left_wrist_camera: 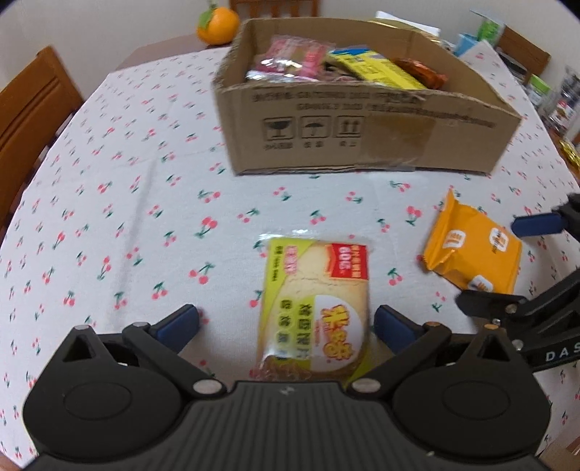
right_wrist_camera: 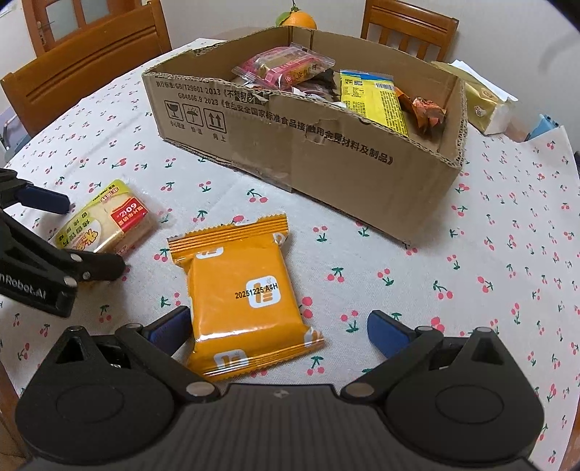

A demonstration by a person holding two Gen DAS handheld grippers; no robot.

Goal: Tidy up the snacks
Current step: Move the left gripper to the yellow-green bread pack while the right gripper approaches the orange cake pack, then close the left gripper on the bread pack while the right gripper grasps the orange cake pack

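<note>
- While both tools sit low over the cherry-print tablecloth (left_wrist_camera: 119,152), the left gripper (left_wrist_camera: 286,322) has its blue-padded fingers spread wide on either side of a green-and-yellow toast packet (left_wrist_camera: 315,300), touching neither edge.
- Spread just as wide, the right gripper (right_wrist_camera: 279,326) frames the near end of an orange snack packet (right_wrist_camera: 243,290); its left pad (right_wrist_camera: 170,326) lies just beside the wrapper.
- Both packets lie flat on the cloth, the toast packet to the left of the orange one.
- Farther back stands an open cardboard box (right_wrist_camera: 326,163) holding a pink packet (right_wrist_camera: 282,67), a yellow packet (right_wrist_camera: 377,101) and an orange-brown wrapper (right_wrist_camera: 427,112).
- Beyond the box sits an orange fruit (left_wrist_camera: 217,25), with wooden chairs (right_wrist_camera: 83,61) around the table.
</note>
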